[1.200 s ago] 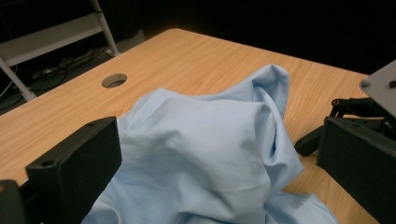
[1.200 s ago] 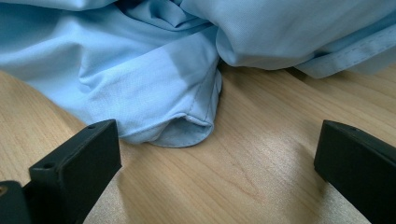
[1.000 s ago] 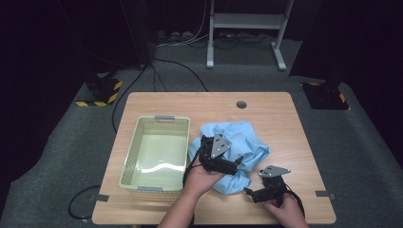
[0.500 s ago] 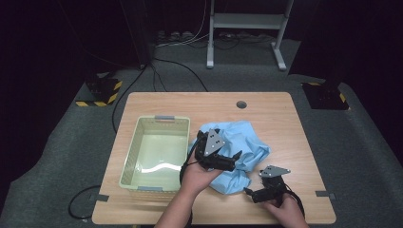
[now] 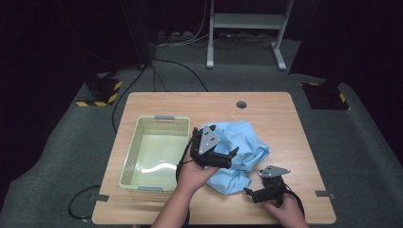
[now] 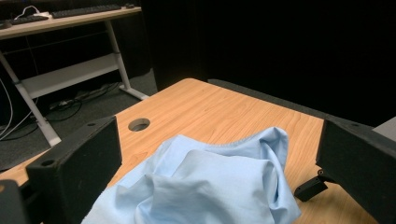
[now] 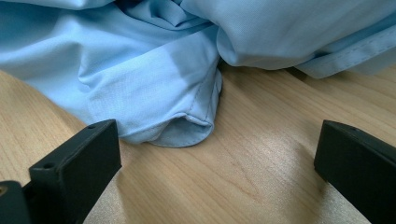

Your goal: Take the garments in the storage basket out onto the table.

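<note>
High view: a crumpled light-blue cloth [image 5: 240, 154] is seen lying on the wooden table [image 5: 280, 114], at about 4 o'clock from the table's centre and just beside the pale green basket [image 5: 154, 154], which sits at 9 o'clock of the cloth. The left gripper [image 5: 228, 159] is held over the cloth's near-left part, pointing toward 3 o'clock. In the left gripper view its jaws are spread wide, with the bunched cloth [image 6: 205, 186] seen between them but not pinched; a round cable hole [image 6: 138, 124] in the tabletop is seen at 11 o'clock of the cloth. The right gripper [image 5: 254, 194] is held low over the table at 5 o'clock of the cloth, near the front edge. In the right gripper view its jaws are likewise spread apart, nothing being gripped, and a folded hem of the cloth [image 7: 187, 126] lies on the wood just ahead of the left-hand jaw. Beyond the table, at 12 o'clock, a white stand [image 5: 247, 21] is seen on the grey floor.
</note>
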The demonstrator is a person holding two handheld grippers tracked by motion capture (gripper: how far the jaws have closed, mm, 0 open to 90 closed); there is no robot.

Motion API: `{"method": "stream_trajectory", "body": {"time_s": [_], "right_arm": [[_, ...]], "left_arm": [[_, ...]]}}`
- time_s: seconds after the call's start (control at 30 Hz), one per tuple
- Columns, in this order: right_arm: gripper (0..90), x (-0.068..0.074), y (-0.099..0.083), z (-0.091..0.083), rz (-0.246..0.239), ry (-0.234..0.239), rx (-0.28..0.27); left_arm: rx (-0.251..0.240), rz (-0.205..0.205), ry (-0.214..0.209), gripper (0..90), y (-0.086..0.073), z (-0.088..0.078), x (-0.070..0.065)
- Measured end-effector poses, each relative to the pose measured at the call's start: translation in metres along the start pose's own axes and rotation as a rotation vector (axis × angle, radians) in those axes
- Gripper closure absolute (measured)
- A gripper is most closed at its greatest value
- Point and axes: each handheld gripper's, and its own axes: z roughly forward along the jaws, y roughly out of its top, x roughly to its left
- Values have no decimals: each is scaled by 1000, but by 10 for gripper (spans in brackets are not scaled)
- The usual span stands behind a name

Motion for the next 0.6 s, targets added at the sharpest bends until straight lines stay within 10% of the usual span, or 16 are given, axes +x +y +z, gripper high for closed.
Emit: {"method": "stream_trajectory", "body": {"time_s": [0.6], "right_arm": [[2, 0, 0, 0, 1, 0, 0]], "left_arm": [[12, -19, -17, 7, -14, -12, -2]]}}
